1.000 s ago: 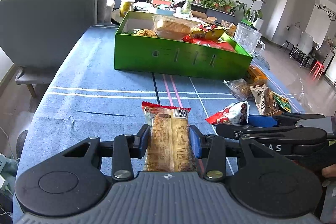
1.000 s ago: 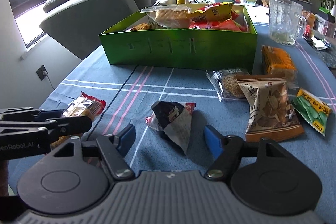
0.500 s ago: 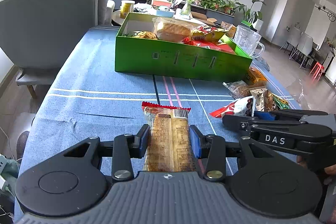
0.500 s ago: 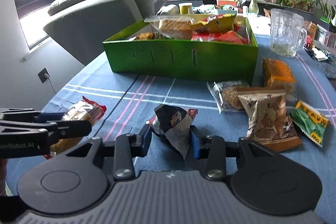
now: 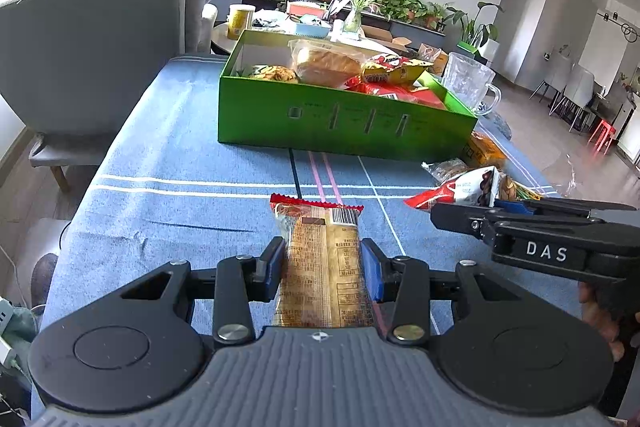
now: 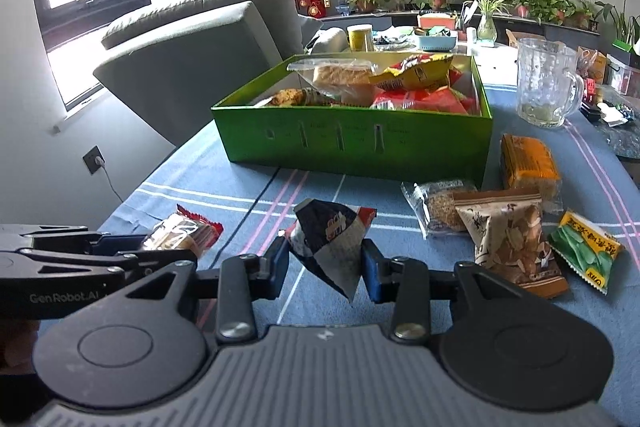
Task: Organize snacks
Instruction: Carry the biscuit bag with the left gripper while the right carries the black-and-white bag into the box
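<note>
Snacks are going boxward: I'm clamping my left tool point(image 5: 323, 263) on the biscuit pack point(image 5: 326, 267) and pinching the right tool point(image 6: 325, 267) on a crumpled packet point(image 6: 330, 243), bound for the green box point(image 6: 352, 143).

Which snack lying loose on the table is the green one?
The small green packet, at the right end of the loose snacks on the blue tablecloth. The others lying there are brown, orange and clear.
</note>
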A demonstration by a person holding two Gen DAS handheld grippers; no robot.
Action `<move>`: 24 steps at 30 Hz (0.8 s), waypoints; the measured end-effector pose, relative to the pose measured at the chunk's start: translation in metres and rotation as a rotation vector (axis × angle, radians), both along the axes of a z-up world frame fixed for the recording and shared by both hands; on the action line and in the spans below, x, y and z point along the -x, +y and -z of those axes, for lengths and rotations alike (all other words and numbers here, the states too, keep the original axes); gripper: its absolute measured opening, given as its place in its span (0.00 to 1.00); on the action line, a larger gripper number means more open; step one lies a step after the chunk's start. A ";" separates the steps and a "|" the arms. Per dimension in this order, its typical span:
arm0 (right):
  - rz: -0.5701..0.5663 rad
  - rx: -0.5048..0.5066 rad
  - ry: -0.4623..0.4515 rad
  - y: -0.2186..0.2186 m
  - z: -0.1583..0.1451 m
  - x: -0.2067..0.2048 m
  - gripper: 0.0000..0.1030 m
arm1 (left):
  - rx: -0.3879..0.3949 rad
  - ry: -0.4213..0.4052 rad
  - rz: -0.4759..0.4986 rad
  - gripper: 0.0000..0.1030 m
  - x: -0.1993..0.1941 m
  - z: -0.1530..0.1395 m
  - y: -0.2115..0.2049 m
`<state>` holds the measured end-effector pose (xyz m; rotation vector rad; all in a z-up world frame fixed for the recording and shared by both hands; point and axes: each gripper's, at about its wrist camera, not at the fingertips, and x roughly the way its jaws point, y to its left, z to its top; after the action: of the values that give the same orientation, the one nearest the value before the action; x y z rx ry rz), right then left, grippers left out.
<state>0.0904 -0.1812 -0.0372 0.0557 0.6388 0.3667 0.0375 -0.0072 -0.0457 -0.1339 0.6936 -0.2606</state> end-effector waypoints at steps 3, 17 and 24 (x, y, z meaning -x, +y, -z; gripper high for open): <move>-0.002 -0.007 -0.013 0.000 -0.005 0.000 0.62 | -0.001 -0.011 0.005 0.37 -0.001 -0.004 -0.001; -0.006 -0.047 -0.033 0.000 -0.025 -0.018 0.62 | -0.012 -0.074 0.027 0.37 -0.020 -0.027 -0.008; -0.001 -0.054 -0.044 -0.002 -0.029 -0.026 0.62 | -0.026 -0.088 0.047 0.37 -0.034 -0.032 -0.012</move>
<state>0.1161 -0.1832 -0.0078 0.0989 0.5855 0.3850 0.0711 -0.0197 -0.0135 -0.0810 0.6129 -0.3009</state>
